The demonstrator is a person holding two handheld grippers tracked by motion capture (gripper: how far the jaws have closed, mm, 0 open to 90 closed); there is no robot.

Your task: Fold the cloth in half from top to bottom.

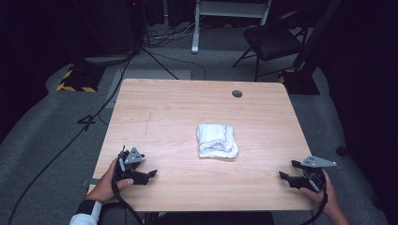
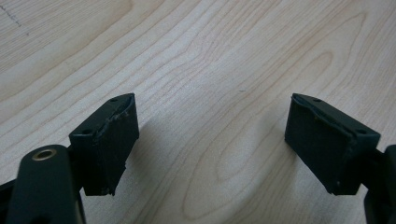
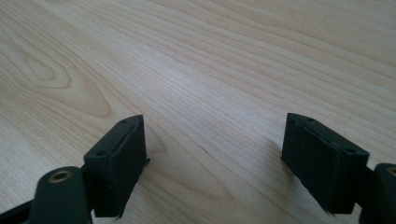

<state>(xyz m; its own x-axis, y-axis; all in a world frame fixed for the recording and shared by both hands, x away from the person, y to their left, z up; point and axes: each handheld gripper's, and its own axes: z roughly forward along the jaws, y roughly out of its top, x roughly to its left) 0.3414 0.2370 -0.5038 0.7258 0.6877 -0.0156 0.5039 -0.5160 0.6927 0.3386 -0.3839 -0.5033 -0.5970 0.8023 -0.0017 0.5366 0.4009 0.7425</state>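
Two grippers, both parked near the front edge of the table (image 1: pixel 141 93): left gripper (image 1: pixel 151 174) by the front left corner, right gripper (image 1: pixel 283 176) by the front right corner. Jaws spread wide on each, nothing between the pads; bare wood grain under both in the left gripper view (image 2: pixel 212 140) and the right gripper view (image 3: pixel 212 158).

White cloth (image 1: pixel 216 140) lying around the middle of the table, slightly right of centre, well apart from either gripper. Bundled into a compact, roughly squared packet with a thin red stripe along one edge; possibly folded already, though too small in the high view to count the layers or confirm neat edges.

Progress, as a judgement: either start or finish of the cloth handling. No contact with the cloth, no corner lifted, no grip taken. If unfolding or refolding intended, all of it remaining: approach from both sides, pinch on two corners, lift and spread. If folding intended, packet apparently complete and grippers withdrawn to rest.

Small dark round hole (image 1: pixel 237 93) near the far right corner; not involved.
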